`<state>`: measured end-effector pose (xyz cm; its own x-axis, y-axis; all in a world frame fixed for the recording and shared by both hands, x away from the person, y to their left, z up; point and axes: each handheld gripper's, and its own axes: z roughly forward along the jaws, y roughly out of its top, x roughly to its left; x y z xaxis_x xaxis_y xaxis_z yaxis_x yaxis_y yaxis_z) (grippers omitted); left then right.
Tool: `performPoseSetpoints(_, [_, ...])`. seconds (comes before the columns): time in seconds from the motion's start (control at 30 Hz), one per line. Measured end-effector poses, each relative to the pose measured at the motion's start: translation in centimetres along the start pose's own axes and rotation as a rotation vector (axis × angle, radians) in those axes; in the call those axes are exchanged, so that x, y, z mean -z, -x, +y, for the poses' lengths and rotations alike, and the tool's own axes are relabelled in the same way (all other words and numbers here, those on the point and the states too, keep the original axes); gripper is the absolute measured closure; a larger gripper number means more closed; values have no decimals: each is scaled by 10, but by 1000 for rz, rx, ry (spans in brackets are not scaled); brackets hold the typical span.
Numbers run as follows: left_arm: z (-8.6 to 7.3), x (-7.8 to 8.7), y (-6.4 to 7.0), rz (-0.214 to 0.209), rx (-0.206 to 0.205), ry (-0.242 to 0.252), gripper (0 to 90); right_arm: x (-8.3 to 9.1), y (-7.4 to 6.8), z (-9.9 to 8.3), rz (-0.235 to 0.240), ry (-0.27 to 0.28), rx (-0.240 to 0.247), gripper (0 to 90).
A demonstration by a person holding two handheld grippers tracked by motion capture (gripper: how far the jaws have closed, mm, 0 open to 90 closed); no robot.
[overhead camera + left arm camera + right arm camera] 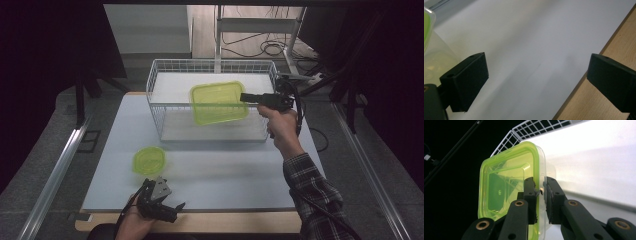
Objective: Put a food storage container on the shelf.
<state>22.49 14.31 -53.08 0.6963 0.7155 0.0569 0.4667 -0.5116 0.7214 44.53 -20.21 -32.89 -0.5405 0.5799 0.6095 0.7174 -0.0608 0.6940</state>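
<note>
the right hand-held gripper (246, 97) is clamped on the rim of a green box (218, 102), holding it tilted up over a white wire basket (159, 107) at about 12 o'clock on the surface (230, 175). in the right gripper view the jaws pinch the box's (504, 190) edge between them, with the basket's (524, 130) wire grid showing past it at 12 o'clock. the box hangs inside the basket's outline, above its white floor, with its right edge at the jaws; whether it touches the wires cannot be told.

the left hand-held gripper (167, 207) sits at 7 o'clock near the front edge of the surface, its jaws standing wide apart on nothing. in its own view the left hand-held gripper (536, 80) spans bare white surface (529, 45), with the wooden edge (614, 50) at 3 o'clock.

a small green tub (149, 160) rests on the surface just beyond the left hand-held gripper, at 12 o'clock from it, and well apart from the basket; its side (431, 50) shows at 9 o'clock in the left gripper view. nothing lies between the tub and the basket.

beyond the surface, a metal stand (295, 40) and loose cables (270, 47) sit on the floor at 1 o'clock. no writing or labels can be read.
</note>
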Motion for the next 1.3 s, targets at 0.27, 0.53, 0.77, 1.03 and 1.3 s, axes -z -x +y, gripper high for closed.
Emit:
performPoseSetpoints(0.27, [0, 0, 0, 0, -6, -2, 35, -10, -4, 18, -27, 35, -4, 800])
performPoseSetpoints(0.53, [0, -1, 1, 2, -9, -4, 35, -18, -1, 30, -66, 62, -19, 800])
performPoseSetpoints(0.77, [0, -1, 2, 1, -12, -10, 35, -24, 3, 38, -97, 84, -30, 799])
performPoseSetpoints(1.03, [0, -2, 2, -1, -15, -13, 35, -31, 8, 41, -137, 89, -47, 799])
performPoseSetpoints(1.3, [0, -2, 2, -2, -20, -17, 35, -34, 10, 43, -169, 98, -40, 776])
